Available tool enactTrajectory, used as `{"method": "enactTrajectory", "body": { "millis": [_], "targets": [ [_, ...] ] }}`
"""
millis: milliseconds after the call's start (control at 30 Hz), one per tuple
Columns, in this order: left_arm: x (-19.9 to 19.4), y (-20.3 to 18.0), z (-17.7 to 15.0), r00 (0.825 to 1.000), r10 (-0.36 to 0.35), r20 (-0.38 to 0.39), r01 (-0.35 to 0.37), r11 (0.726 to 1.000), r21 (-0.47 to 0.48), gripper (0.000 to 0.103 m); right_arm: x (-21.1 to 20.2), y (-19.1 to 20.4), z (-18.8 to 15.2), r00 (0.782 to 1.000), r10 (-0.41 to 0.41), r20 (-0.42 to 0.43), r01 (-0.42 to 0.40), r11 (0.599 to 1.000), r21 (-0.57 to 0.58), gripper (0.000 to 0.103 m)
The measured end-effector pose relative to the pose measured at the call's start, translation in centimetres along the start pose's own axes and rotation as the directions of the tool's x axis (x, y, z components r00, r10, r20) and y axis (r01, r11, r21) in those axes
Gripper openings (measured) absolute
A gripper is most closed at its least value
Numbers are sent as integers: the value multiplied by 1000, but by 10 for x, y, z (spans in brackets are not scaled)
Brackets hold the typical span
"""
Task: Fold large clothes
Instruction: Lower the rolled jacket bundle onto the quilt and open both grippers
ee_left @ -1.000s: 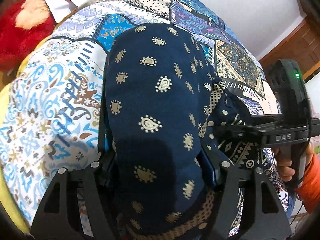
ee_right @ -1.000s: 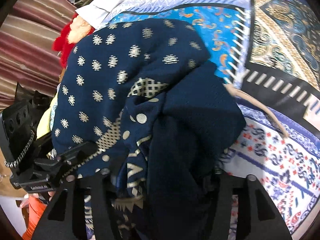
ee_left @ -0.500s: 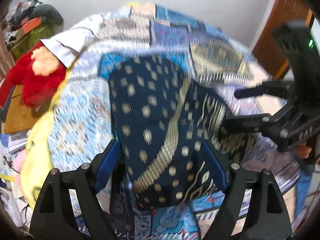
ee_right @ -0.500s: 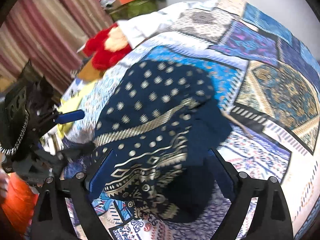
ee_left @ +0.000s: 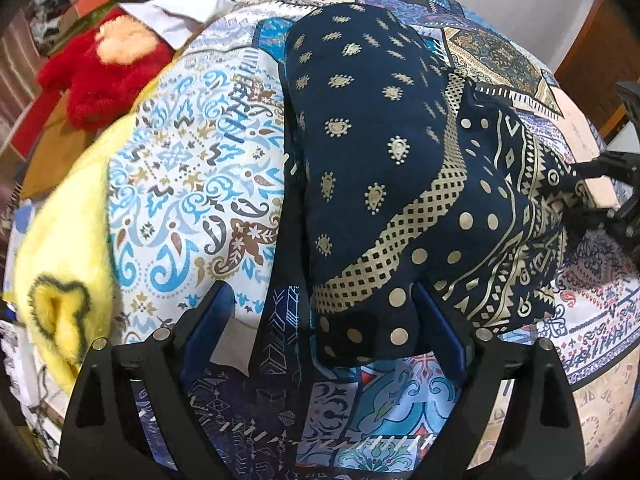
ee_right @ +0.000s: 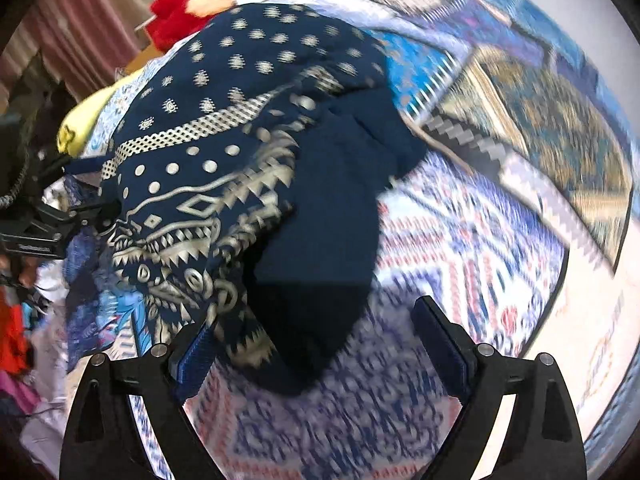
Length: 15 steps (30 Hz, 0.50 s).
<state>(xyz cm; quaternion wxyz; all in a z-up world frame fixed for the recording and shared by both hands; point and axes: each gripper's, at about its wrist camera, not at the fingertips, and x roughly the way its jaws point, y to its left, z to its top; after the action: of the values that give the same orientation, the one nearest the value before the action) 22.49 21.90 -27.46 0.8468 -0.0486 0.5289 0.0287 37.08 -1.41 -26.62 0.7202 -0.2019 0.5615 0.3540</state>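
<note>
A navy garment with gold print [ee_left: 380, 152] lies folded in a long heap on the patchwork bedspread [ee_left: 192, 168]. It also shows in the right wrist view [ee_right: 256, 128], with a plain navy part at its near right. My left gripper [ee_left: 320, 320] is open, just short of the garment's near end, with nothing between its fingers. My right gripper [ee_right: 316, 344] is open at the garment's near edge and holds nothing. The right gripper shows at the right edge of the left wrist view [ee_left: 616, 184].
A red plush toy [ee_left: 100, 76] and a white cloth [ee_left: 188, 16] lie at the bed's far left. A yellow plush blanket [ee_left: 60, 264] lies at the near left. A wooden door [ee_left: 600, 60] stands at the far right. Striped curtains [ee_right: 92, 28] hang behind.
Both grippers were shut on the garment a second ago. They have let it go, opened and drawn back, and the garment now lies on the bed.
</note>
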Motion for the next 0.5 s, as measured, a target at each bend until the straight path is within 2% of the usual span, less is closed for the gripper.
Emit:
{"method": "enactTrajectory", "body": {
  "millis": [67,133,233,300,433,500],
  "targets": [
    [-7,-5,0,999,33,10,-34,999,31,92,-6,-8,-6,1000,-19,6,19,1000,12,91],
    [-14,-7,1,999,34,6,-34,999,30,92,-13,-17,-9,998,-54,16,54,998,21,90],
    [-31,-8,4,998,66,25,-67,996,59,91,-29,-29,-13,1000,-2,28,0,997,74,85],
    [-46,-10,11,994,91,65,-96,992,87,91,-45,-27,-11,998,11,66,-15,998,60,85],
    [-69,-5,38,989,62,137,-70,996,59,91,-79,-14,10,982,60,180,-65,998,20,85],
    [-71,-2,60,985,54,166,-59,998,31,91,-81,-8,29,972,89,219,-96,995,23,85]
  ]
}}
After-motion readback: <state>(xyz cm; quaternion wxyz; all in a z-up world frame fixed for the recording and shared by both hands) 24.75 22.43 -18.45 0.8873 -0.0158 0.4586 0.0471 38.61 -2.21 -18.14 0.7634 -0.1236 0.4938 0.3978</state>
